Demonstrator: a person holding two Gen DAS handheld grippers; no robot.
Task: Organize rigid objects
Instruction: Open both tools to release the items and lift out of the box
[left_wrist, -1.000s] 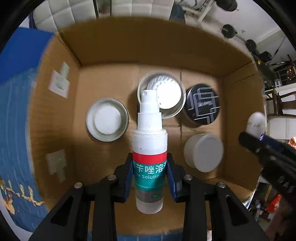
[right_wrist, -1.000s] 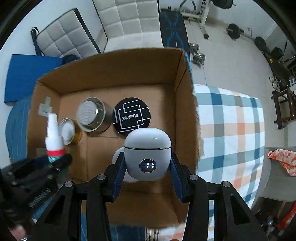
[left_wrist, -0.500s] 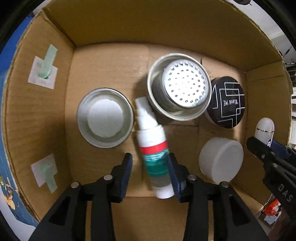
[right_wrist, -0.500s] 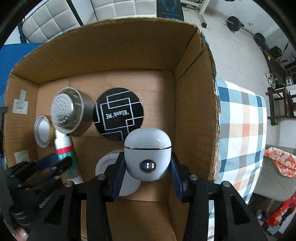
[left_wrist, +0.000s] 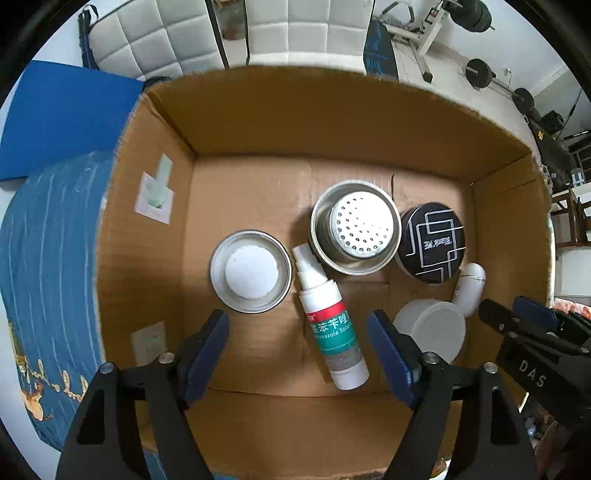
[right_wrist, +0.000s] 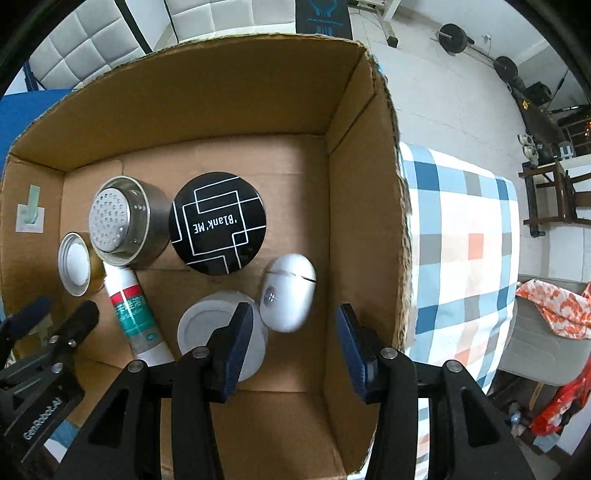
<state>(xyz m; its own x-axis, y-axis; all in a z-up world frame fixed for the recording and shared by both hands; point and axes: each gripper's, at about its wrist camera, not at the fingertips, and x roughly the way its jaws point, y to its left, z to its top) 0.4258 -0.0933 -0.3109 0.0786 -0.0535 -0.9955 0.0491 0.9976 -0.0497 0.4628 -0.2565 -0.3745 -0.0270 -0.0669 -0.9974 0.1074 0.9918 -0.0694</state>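
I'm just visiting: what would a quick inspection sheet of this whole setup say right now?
Surface: cardboard box on a checked cloth.
Job's things: spray bottle lying flat; white earbud case beside the white round lid; perforated steel cup, black tin, shallow metal lid.
Clutter: nothing seen.
Grippers: left gripper open; right gripper open.
Cables: nothing seen.
Surroundings: barbell weights, padded cushions.

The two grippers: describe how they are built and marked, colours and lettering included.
Both are matte black frames with triangular cut-outs and silver screw heads. The left gripper and right gripper each carry two fingers faced with ribbed dark-blue pads. White lettering shows on their bodies: "DAS" on the right one, "GenRobot.AI" on the left. No cables or sleeves show.
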